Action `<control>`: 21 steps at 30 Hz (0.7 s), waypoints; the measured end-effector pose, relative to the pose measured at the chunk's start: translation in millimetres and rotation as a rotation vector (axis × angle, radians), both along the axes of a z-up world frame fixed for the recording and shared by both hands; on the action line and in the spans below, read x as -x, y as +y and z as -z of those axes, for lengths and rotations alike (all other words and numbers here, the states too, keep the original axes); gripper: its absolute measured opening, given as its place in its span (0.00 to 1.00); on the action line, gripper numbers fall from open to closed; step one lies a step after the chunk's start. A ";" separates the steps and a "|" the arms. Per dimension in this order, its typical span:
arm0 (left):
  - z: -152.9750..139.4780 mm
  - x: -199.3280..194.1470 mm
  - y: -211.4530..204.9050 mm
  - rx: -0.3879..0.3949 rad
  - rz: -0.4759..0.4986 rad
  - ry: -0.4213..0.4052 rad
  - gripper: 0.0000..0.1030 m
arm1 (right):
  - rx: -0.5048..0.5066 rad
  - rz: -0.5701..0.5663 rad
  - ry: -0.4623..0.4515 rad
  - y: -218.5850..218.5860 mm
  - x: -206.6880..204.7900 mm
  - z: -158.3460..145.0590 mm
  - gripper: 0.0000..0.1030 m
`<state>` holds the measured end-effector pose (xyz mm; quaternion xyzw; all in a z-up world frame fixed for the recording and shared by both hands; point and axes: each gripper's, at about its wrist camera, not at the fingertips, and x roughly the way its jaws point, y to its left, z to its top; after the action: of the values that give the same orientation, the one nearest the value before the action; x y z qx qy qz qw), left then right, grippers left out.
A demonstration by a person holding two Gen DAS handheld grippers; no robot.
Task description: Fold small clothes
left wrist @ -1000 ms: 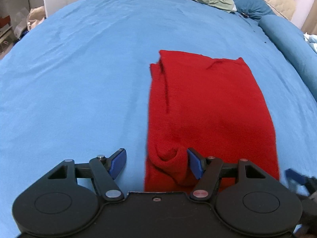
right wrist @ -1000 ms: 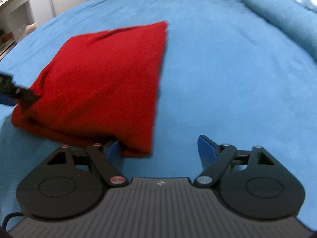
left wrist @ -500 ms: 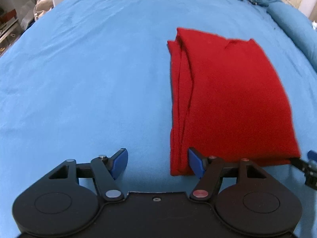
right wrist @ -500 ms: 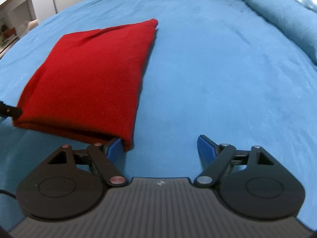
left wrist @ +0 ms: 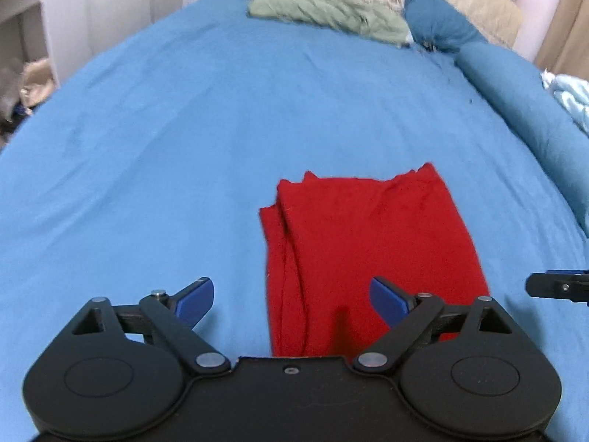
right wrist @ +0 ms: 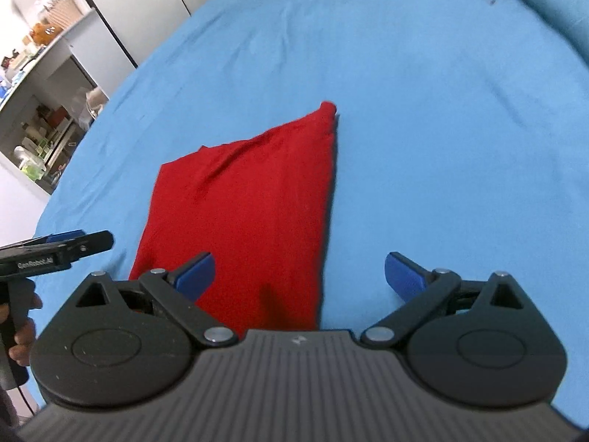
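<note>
A red garment lies folded flat on the blue bed sheet, with layered edges along its left side. My left gripper is open and empty, raised above the garment's near left corner. In the right wrist view the same garment lies flat. My right gripper is open and empty above the garment's near right edge. The left gripper also shows at the left of the right wrist view, and the right gripper's tip shows at the right of the left wrist view.
A green cloth and a blue pillow lie at the head of the bed. A long blue bolster runs along the right side. White shelves with clutter stand left of the bed.
Both grippers have lifted and pulled back from the garment, which now lies released on the bed. Both views sit higher and farther from the cloth.
</note>
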<state>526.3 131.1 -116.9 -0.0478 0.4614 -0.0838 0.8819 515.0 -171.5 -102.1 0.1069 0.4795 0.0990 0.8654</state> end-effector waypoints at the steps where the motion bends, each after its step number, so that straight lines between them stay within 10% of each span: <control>1: 6.9 -10.1 -0.6 0.017 0.015 0.025 0.88 | -0.005 -0.005 0.015 1.7 -9.8 6.4 1.00; 16: 57.0 -45.7 -8.1 0.140 0.072 0.152 0.64 | -0.126 0.009 0.153 3.2 -64.2 76.9 0.93; 21: 52.9 -44.6 -15.4 0.140 0.075 0.149 0.39 | -0.170 -0.012 0.163 8.5 -65.0 74.6 0.56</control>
<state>570.9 115.7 -169.9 -0.0983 0.5201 -0.1450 0.8360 580.0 -163.1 -176.6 0.1847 0.5388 0.1355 0.8107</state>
